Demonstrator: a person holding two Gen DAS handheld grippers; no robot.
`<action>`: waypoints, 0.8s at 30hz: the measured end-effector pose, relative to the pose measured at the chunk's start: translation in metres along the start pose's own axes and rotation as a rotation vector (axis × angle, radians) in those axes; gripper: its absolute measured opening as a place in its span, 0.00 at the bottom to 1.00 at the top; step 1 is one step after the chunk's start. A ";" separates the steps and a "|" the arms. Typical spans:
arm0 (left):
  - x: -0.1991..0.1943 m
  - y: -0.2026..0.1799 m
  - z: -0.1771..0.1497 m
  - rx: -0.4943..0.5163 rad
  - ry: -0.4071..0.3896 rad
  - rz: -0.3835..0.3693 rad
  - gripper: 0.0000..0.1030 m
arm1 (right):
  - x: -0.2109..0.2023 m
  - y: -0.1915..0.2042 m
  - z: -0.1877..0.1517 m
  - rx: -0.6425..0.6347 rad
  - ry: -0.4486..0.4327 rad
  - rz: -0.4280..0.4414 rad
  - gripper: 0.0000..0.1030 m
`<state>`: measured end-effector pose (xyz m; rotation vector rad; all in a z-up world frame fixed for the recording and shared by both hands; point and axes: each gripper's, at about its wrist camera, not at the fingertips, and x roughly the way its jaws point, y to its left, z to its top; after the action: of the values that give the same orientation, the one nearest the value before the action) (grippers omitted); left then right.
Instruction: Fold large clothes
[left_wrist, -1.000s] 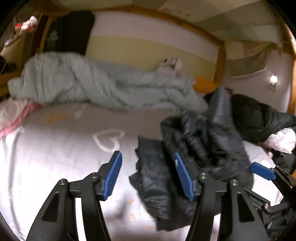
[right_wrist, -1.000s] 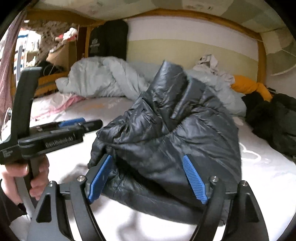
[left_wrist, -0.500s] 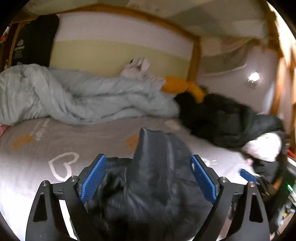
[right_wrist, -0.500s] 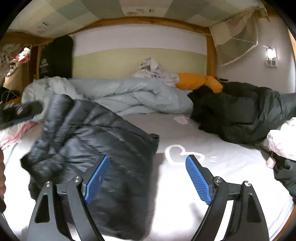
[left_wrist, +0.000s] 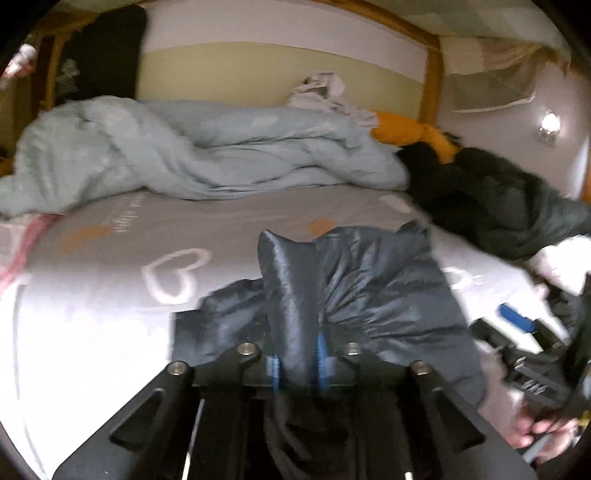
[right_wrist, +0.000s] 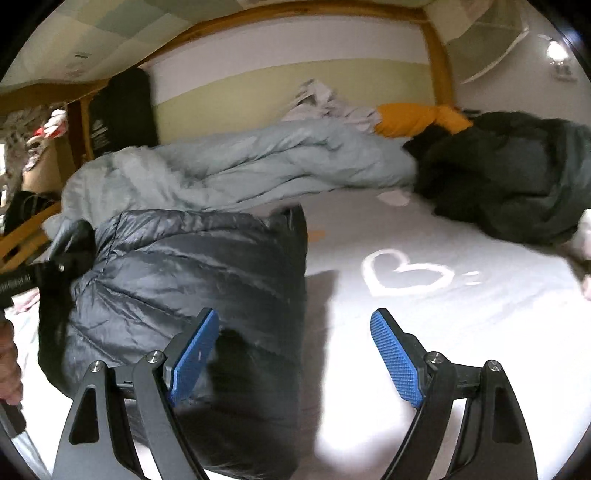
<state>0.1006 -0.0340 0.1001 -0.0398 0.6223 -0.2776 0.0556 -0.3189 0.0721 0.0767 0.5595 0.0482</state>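
Bed (right_wrist: 461, 332): grey sheet printed with white hearts; it bears everything listed below.
Duvet (right_wrist: 258, 166): pale blue, bunched along the far side of the bed, against the wall.
Black coat (right_wrist: 517, 177): heaped at the far right corner of the bed, touching the duvet's right end.
Jacket (right_wrist: 192, 266): dark quilted puffer, the garment in work; lies bundled on the near left part of the bed in the right wrist view, well apart from the black coat.
Orange cloth (right_wrist: 417, 118): behind the duvet, at the back of the bed, beside the black coat.
Left gripper (left_wrist: 297, 363): jaws have just been closing; blue pads are clamped on a raised fold of the jacket, which stands up between them.
Right gripper (right_wrist: 291, 354): released, jaws spread wide; left pad is over the jacket's near edge, right pad over bare sheet; nothing is gripped.
Hand (left_wrist: 532, 432): at the right edge of the left wrist view, blurred, holding the right gripper's handle.
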 end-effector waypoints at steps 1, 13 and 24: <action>0.001 0.004 -0.006 0.006 -0.006 0.044 0.35 | 0.003 0.004 -0.002 -0.015 0.008 0.001 0.83; 0.050 0.049 -0.045 -0.065 0.040 0.130 0.83 | 0.014 0.016 -0.013 -0.061 0.026 -0.007 0.83; 0.078 0.068 -0.072 -0.152 0.089 0.037 0.85 | 0.028 0.018 -0.019 -0.054 0.053 0.001 0.85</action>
<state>0.1361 0.0142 -0.0109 -0.1630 0.7310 -0.1967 0.0685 -0.2984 0.0428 0.0235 0.6105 0.0658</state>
